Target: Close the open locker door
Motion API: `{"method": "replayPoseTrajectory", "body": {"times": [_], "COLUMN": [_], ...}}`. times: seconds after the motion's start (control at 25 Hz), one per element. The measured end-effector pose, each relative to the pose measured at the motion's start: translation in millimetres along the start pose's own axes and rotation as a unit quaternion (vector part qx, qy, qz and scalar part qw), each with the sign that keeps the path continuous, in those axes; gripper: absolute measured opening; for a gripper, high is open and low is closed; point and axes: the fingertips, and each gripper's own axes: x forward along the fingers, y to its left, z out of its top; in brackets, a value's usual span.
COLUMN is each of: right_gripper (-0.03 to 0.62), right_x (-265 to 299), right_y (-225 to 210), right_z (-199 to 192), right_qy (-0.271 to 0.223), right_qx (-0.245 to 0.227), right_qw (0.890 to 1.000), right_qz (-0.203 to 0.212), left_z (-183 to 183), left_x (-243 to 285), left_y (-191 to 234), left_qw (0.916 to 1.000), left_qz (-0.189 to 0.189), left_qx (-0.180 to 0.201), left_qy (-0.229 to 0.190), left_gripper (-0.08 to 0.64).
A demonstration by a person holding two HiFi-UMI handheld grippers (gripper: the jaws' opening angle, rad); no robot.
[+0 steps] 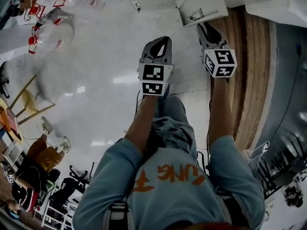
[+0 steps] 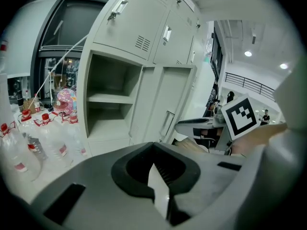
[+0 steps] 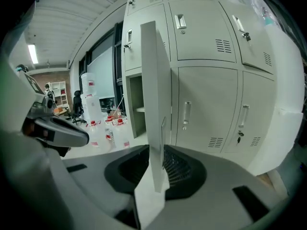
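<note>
The open locker door (image 3: 155,99) stands edge-on straight ahead in the right gripper view. Its free edge runs down between my right gripper's (image 3: 156,169) jaws, which stand apart with a dark gap on the door's left side. The empty compartment (image 3: 135,104) with a shelf lies just left of the door. From the head view the door (image 1: 201,4) is a white panel at the top, with my right gripper (image 1: 207,28) at its lower edge. My left gripper (image 1: 162,43) hangs shut and empty over the floor to the left, facing the open compartment (image 2: 110,107).
Closed grey lockers (image 3: 211,80) fill the wall right of the door. Red-capped water bottles (image 2: 29,147) lie on the pale floor at the left, and big water jugs (image 3: 88,99) stand further back. A wood-plank strip (image 1: 244,80) runs along the right. A yellow chair (image 1: 26,104) stands at the left.
</note>
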Motion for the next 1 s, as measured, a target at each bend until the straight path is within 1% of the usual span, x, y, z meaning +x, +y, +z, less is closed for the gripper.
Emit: {"method": "replayPoseTrajectory", "body": {"times": [0.2, 0.4, 0.6, 0.76, 1.0], "right_gripper": [0.087, 0.092, 0.121, 0.145, 0.146], "right_x": [5.4, 9.0, 22.8, 40.7, 66.3], "right_y": [1.1, 12.9, 38.9, 61.1, 96.8], "right_z": [0.5, 2.9, 10.6, 20.7, 31.7], "right_qy": [0.0, 0.003, 0.01, 0.006, 0.005], "right_qx": [-0.002, -0.008, -0.018, -0.03, -0.05], "right_qw": [1.0, 0.999, 0.997, 0.994, 0.989], "right_qz": [0.014, 0.038, 0.073, 0.104, 0.138], "left_z": [0.3, 5.5, 4.1, 4.6, 0.4], "left_x": [1.0, -3.9, -6.4, -7.2, -19.5], "left_y": [7.4, 19.4, 37.7, 54.8, 86.1], "left_qw": [1.0, 0.9998, 0.9991, 0.9982, 0.9955], "left_qz": [0.0, 0.012, 0.02, 0.032, 0.062], "left_qx": [-0.006, -0.016, -0.036, -0.05, -0.072], "left_qy": [0.002, -0.003, 0.002, 0.0, -0.004], "left_gripper": [0.018, 0.018, 0.018, 0.018, 0.018]}}
